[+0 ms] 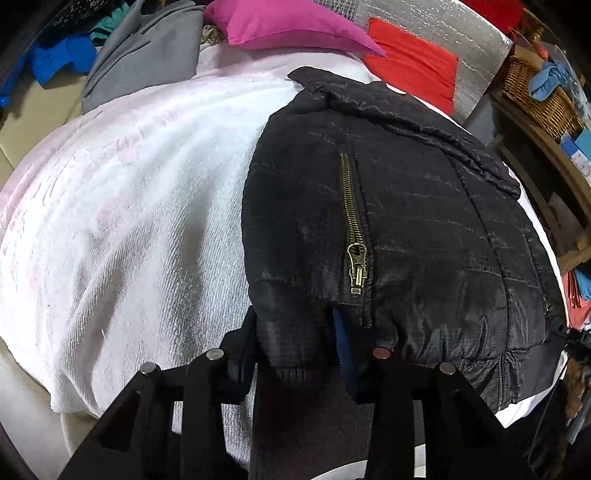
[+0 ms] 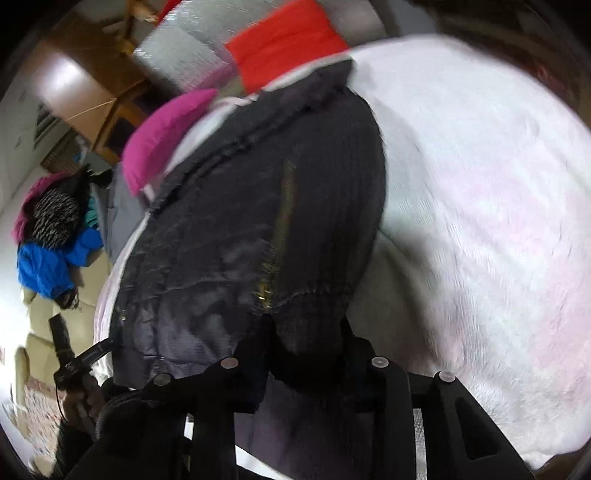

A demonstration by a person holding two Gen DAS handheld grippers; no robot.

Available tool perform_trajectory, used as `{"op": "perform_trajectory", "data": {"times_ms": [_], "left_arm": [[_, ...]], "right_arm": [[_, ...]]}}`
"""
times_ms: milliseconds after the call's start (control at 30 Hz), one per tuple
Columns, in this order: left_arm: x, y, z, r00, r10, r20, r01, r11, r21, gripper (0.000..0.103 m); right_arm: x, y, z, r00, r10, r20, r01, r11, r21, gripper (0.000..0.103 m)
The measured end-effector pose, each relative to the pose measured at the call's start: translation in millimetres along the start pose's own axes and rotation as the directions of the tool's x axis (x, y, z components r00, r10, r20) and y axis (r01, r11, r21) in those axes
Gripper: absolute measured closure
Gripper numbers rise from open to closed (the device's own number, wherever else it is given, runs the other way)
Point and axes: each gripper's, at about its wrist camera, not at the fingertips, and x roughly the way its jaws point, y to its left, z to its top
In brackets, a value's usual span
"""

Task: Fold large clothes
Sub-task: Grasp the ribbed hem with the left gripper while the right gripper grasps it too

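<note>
Left wrist view first. The black puffer jacket [image 1: 388, 221] lies on the white fleece blanket [image 1: 129, 221], and the left gripper [image 1: 295, 354] has its 2 fingers closed in on the jacket's ribbed hem corner, with fabric bunched between them. A blue pad shows on the inner side of 1 finger [image 1: 341, 343]; the other finger is mostly buried behind the cloth. The brass pocket zipper [image 1: 354, 236] is sharp enough to see the pull, but I can't read any marking on it. Beyond the jacket's collar sit a magenta pillow [image 1: 291, 26], a red cloth [image 1: 417, 62] on a silver quilted sheet [image 1: 436, 26], and a grey garment [image 1: 140, 55] off to the collar's left. To the jacket's right, a wicker basket [image 1: 535, 92] is cut off by the frame edge. No readable labels anywhere.

Right wrist view is motion-blurred. The right gripper [image 2: 306, 354] is clamped the same way on the jacket [image 2: 240, 221] at its other hem corner, and the fingertips are hidden under the fabric. The zipper is just a smeared gold streak here. What only this view shows: a pile of clothes [image 2: 51, 240] left of the jacket, blue and striped stuff, plus the person's other hand holding a gripper handle [image 2: 70, 354] below that pile. The blanket [image 2: 480, 221] fills everything right of the jacket.
</note>
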Motion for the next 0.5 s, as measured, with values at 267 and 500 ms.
{"op": "perform_trajectory", "data": {"times_ms": [267,500], "left_arm": [[0,5,-3,1.0,-0.024,-0.003,0.024,0.999,-0.041,0.047],[-3,5,-5,1.0,-0.024,-0.011,0.023,0.998,-0.056,0.044]], "right_arm": [[2,-19,-1,0.993,0.119,-0.012,-0.117,0.987,0.108,0.056],[3,-14,-3,0.996,0.093,0.001,-0.093,0.992,0.084,0.056]]}}
